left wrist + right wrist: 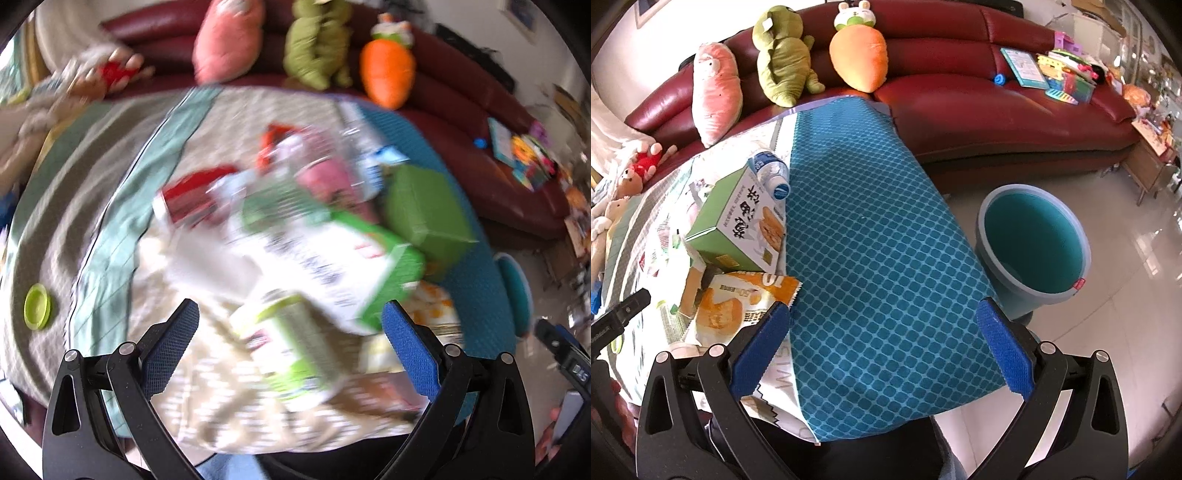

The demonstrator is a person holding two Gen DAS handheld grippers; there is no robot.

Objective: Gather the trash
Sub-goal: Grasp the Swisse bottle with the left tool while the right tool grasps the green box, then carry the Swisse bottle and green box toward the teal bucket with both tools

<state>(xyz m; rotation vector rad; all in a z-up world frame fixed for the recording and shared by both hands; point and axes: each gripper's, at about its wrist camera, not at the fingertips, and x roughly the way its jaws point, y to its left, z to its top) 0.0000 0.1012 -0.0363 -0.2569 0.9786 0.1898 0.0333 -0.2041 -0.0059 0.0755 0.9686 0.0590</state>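
Observation:
A pile of trash lies on the cloth-covered table. In the blurred left wrist view I see a small green-and-white carton, a large white-and-green box, a green box, a clear plastic bottle and a red wrapper. My left gripper is open just above the small carton. In the right wrist view the green box, the bottle and an orange snack wrapper lie at left. My right gripper is open and empty over the blue mat. A teal bucket stands on the floor at right.
A red sofa behind the table holds plush toys, among them an orange carrot, and books and toys. A green lid lies at the table's left. Tiled floor surrounds the bucket.

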